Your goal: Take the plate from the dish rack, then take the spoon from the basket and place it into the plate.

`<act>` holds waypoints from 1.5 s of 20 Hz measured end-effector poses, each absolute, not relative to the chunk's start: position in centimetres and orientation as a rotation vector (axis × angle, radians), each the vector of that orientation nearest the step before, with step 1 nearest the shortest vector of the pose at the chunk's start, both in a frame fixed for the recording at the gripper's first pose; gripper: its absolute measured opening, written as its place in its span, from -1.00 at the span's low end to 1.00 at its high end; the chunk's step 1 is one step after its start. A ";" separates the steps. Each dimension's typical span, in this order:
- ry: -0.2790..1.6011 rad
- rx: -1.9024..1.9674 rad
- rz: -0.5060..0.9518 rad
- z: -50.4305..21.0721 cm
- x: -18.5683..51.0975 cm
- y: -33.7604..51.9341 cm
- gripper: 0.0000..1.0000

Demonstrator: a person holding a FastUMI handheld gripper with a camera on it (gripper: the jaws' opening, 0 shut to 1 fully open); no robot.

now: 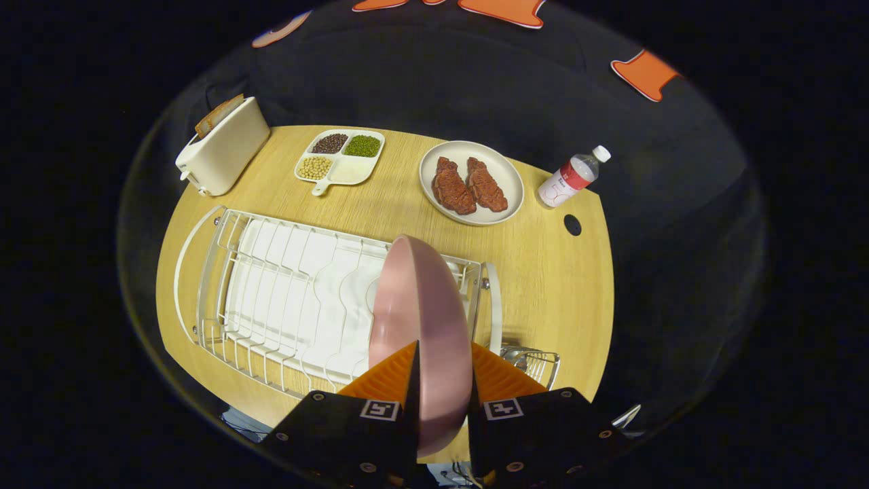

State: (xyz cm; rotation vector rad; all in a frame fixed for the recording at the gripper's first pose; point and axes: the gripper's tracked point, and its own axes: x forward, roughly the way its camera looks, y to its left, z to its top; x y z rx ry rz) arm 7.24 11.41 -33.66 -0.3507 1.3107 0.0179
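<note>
On the wooden desk (543, 272) we see a white dish rack (285, 299), with a wire basket (536, 360) just beside its right end. Our hand-held gripper (442, 373) pinches the pink plate (421, 305), which stands on edge between the fingers (one pressing each face), over the rack's right part. Beyond lie a toaster (224, 149), a divided tray (339, 157) and a plate of meat (471, 182).

A light wooden tabletop (380, 210) carries a white wire dish rack (285, 299) nearest the camera, with a small wire basket (536, 360) just beside its right end. Beyond the rack stand a white toaster (220, 149), a divided tray of beans (339, 156), a plate with two meat pieces (472, 182) and a lying water bottle (574, 176).
</note>
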 end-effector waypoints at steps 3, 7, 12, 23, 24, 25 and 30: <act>1.296 -0.386 0.031 -32.4 7.7 12.2 -0.45; 1.283 -0.365 0.025 -31.1 7.7 12.3 -0.44; 1.268 -0.297 0.068 -28.8 5.9 11.8 -0.44; 1.263 -0.061 0.148 -27.0 -3.3 10.2 -0.45; 1.276 -0.043 0.155 -27.5 -4.4 10.0 -0.44; 1.289 -0.032 0.153 -27.8 -5.4 9.7 -0.45; 1.357 0.068 0.179 -30.1 -10.1 10.1 -0.44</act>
